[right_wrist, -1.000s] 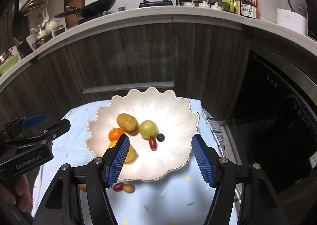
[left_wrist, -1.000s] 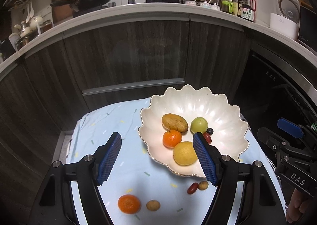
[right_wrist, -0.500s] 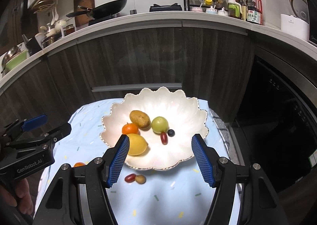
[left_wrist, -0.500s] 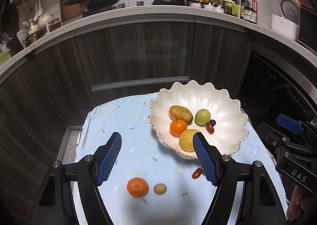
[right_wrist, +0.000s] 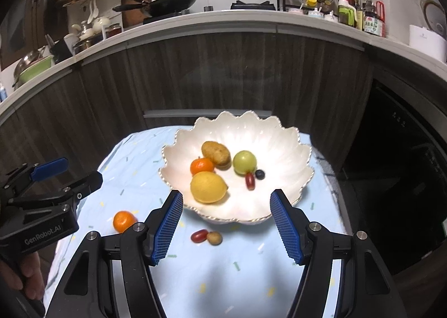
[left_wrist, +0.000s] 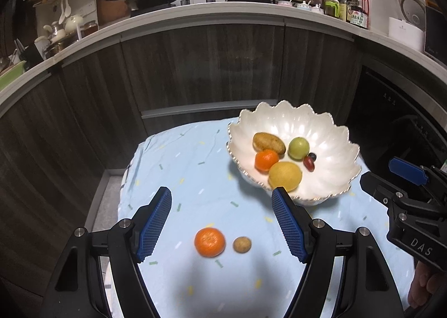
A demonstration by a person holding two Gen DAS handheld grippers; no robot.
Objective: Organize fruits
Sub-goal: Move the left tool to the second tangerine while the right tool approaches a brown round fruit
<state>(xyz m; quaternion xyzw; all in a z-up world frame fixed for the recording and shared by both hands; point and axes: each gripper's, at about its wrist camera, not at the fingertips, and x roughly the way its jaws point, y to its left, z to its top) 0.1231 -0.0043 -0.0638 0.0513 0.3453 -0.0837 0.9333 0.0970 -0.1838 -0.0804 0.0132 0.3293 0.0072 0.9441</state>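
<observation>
Collecting the loose tangerine (left_wrist: 209, 242) comes next, by judgement: it lies on the blue cloth (left_wrist: 195, 175) between and just ahead of the left gripper (left_wrist: 222, 227) pads, which are spread wide and empty. Lower straight, centre, close gently; avoid the small brown fruit (left_wrist: 242, 244) beside it. The right gripper (right_wrist: 226, 227), also spread, faces the bowl (right_wrist: 279, 133). Compared with a second ago, both grippers have backed away from the bowl.
</observation>
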